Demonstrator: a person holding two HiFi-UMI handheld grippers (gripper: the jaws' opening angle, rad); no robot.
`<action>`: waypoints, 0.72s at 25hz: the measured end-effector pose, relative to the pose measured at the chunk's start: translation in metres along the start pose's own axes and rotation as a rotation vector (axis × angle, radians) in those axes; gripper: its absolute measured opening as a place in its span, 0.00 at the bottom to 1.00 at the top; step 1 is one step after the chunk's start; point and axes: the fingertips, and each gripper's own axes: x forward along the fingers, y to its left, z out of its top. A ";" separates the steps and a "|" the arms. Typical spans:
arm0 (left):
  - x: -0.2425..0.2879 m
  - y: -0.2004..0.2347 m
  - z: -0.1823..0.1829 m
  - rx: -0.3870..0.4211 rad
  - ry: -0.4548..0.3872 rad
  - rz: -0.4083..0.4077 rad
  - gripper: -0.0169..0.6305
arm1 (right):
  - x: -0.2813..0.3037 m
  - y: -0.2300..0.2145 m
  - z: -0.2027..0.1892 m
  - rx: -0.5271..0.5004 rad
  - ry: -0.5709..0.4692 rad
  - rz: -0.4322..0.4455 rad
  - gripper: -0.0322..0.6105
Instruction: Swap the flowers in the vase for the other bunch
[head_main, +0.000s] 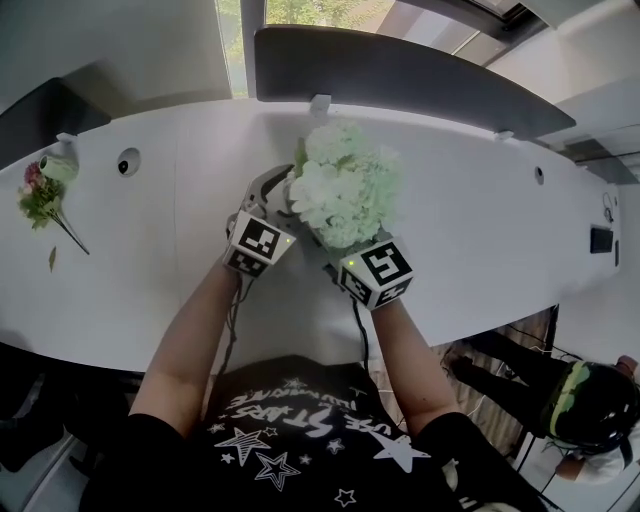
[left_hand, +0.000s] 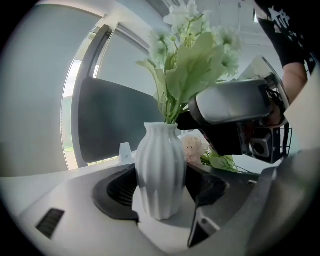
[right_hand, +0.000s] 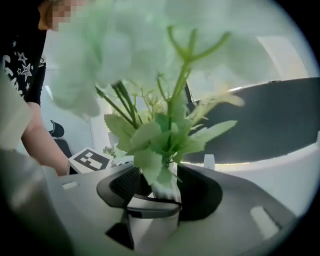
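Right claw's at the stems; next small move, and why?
Probably ease the right claw back off the stems: it stands open, the white bunch sits in the vase held by the left claw, and the pink bunch lies on the table.

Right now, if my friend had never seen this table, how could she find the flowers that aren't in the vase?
Look at the long white table and go to its far left end in the head view, near the round hole. The small bunch lies flat there, with pink blooms and a thin stem, unlike the big white bunch standing in the vase in the middle.
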 end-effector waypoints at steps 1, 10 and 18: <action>0.000 0.000 -0.001 -0.003 0.002 0.000 0.49 | -0.002 0.000 -0.002 0.005 -0.003 -0.008 0.36; 0.001 0.001 0.000 -0.007 0.014 0.011 0.49 | -0.025 0.005 -0.010 0.032 -0.014 -0.049 0.36; -0.015 0.005 0.002 -0.033 -0.001 0.038 0.49 | -0.037 0.012 -0.006 0.051 -0.028 -0.072 0.36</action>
